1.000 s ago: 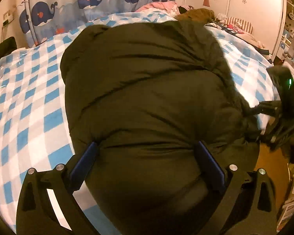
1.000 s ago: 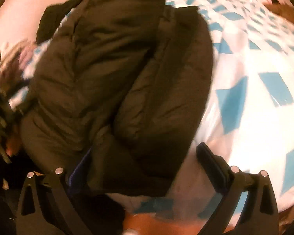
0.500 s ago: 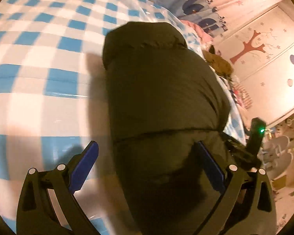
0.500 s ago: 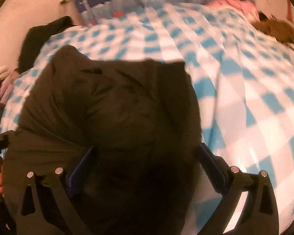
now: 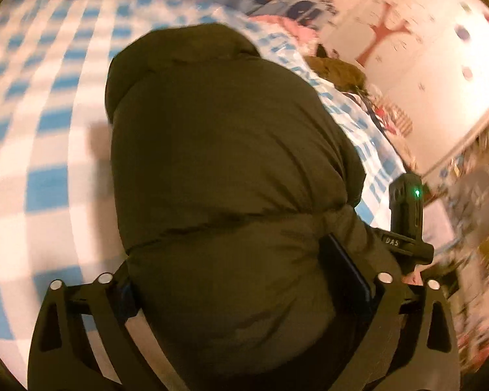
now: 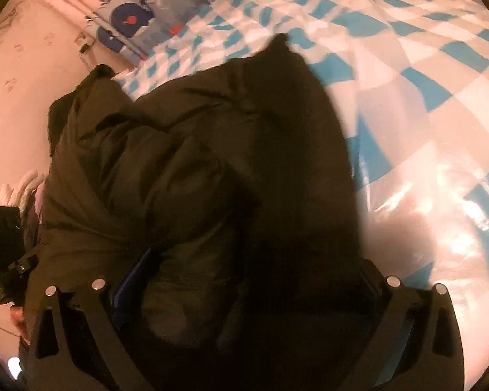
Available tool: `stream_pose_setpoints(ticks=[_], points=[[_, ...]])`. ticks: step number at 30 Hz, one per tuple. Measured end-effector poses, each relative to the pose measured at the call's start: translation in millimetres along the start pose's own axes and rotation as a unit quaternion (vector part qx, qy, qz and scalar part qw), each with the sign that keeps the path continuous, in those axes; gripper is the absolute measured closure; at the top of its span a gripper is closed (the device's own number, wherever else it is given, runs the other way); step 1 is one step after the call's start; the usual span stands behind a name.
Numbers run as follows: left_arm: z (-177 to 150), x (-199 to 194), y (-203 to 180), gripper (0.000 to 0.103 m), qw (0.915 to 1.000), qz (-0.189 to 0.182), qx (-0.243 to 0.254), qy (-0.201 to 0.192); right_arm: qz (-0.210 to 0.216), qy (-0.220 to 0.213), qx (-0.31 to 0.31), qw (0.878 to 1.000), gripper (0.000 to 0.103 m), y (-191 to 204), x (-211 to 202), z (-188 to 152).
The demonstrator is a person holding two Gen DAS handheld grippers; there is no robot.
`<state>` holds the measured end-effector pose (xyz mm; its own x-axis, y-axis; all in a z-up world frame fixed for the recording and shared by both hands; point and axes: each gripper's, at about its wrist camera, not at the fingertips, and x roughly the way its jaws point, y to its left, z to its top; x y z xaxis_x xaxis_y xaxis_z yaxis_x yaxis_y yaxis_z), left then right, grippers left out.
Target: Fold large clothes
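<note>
Jacket: we find a dark, puffy jacket (image 5: 225, 163), bundled into a thick roll, lying on the bed. Its near end sits at the near edge of the bed, and the roll runs away toward the far side.

Bed cover: we note a glossy blue-and-white checked cover (image 5: 45, 137) under the jacket, bare to the left of it in the left wrist view and to the right of it in the right wrist view.

Left gripper: we see the left gripper (image 5: 244, 280) straddling the near end of the roll. Its jaws are closing, spread almost to their widest, with the jacket filling the gap. Both blue pads lie against the fabric, which bulges over them.

Right gripper: we see the right gripper (image 6: 244, 280) set wide over the same near end, the jacket between its fingers. The left pad is buried in the folds; the right finger is in deep shadow. We cannot tell whether it is pinching the fabric or merely spanning it.

Relation of grippers: each appears at the edge of the other's view, close beside the roll.

Surroundings: we record a whale-print curtain (image 6: 130, 19) at the far side of the bed, and a pale wall with a red tree decal (image 5: 379, 32) at far right.

Image quality: the left wrist view is blurred.
</note>
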<state>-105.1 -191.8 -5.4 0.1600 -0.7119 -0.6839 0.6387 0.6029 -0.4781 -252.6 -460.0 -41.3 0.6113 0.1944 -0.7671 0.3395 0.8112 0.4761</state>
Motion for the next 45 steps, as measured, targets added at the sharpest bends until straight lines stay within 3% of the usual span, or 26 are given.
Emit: stream_pose_setpoints(ticks=[4,7,9,11,15,19,24,31,39,42,45], points=[[0,-37,-3,0.013,0.9983,0.036,0.044,-0.011,0.055,0.022,-0.023,0.998,0.005,19,3,-16],[-4,-26,28,0.013,0.9985,0.032,0.014,0.042,0.1,0.023,0.003,0.995,0.005,4,-15,-10],[-5,-16,54,0.011,0.9979,0.017,-0.028,0.056,0.14,-0.006,0.052,0.989,0.005,-19,-42,-10],[-4,-12,68,0.01,0.9972,0.003,-0.046,0.058,0.173,-0.007,0.082,0.981,0.005,-37,-56,-13],[-7,-12,67,0.009,0.9978,0.008,-0.036,0.054,0.202,0.019,0.121,0.972,0.005,-61,-61,-22],[-3,-12,69,0.009,0.9971,0.005,-0.046,0.06,0.234,0.063,0.124,0.962,0.005,-56,-40,-16],[-7,-16,75,0.009,0.9967,0.01,-0.047,0.065,0.246,0.088,0.105,0.96,0.005,-40,-46,-20],[-2,-9,71,0.008,0.9964,0.012,-0.046,0.071,0.205,0.167,0.111,0.958,0.006,-46,-50,-55],[-1,-9,70,0.008,0.9963,0.017,-0.05,0.069,0.251,0.155,0.119,0.948,0.005,-25,-37,-26],[-1,-9,73,0.008,0.9958,0.011,-0.058,0.07,0.246,0.151,0.106,0.952,0.006,-16,-30,-11],[-1,-8,80,0.008,0.9952,0.004,-0.068,0.07,0.215,0.159,0.11,0.957,0.006,-19,-22,-9]])
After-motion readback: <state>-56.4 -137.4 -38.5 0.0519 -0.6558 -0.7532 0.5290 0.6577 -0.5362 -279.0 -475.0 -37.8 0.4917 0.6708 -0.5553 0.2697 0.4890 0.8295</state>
